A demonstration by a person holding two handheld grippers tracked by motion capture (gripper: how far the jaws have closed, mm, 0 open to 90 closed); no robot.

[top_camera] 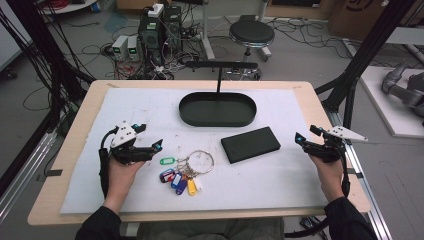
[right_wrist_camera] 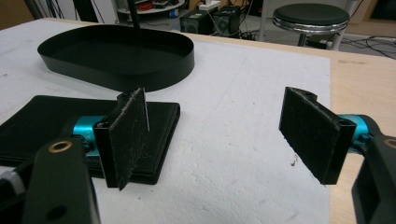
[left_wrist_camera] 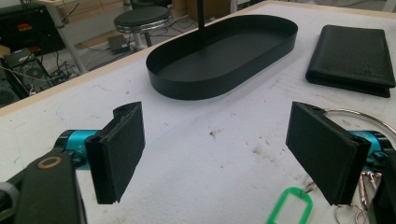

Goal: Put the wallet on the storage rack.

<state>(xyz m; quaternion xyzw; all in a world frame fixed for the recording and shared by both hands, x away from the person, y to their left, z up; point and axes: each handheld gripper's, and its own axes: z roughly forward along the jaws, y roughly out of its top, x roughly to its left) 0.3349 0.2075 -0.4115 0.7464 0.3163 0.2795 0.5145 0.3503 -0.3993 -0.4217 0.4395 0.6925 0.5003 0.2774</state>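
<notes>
A black oval tray (top_camera: 218, 118) with an upright post and crossbar stands at the back middle of the white mat. In front of it lies a black wallet (top_camera: 250, 144), and to its left a key ring (top_camera: 200, 162) with several coloured tags (top_camera: 180, 181). My left gripper (top_camera: 160, 146) rests on the mat just left of the keys, open and empty; its view shows the tray (left_wrist_camera: 219, 70), the wallet (left_wrist_camera: 353, 60) and a green tag (left_wrist_camera: 292, 208). My right gripper (top_camera: 298, 139) hovers right of the wallet, open, with the wallet (right_wrist_camera: 51, 126) and tray (right_wrist_camera: 116, 65) ahead.
The mat (top_camera: 150, 107) lies on a wooden table (top_camera: 320, 107) with edges all round. Behind the table are a round stool (top_camera: 251, 34), computer cases and floor cables. Black frame posts stand at both sides.
</notes>
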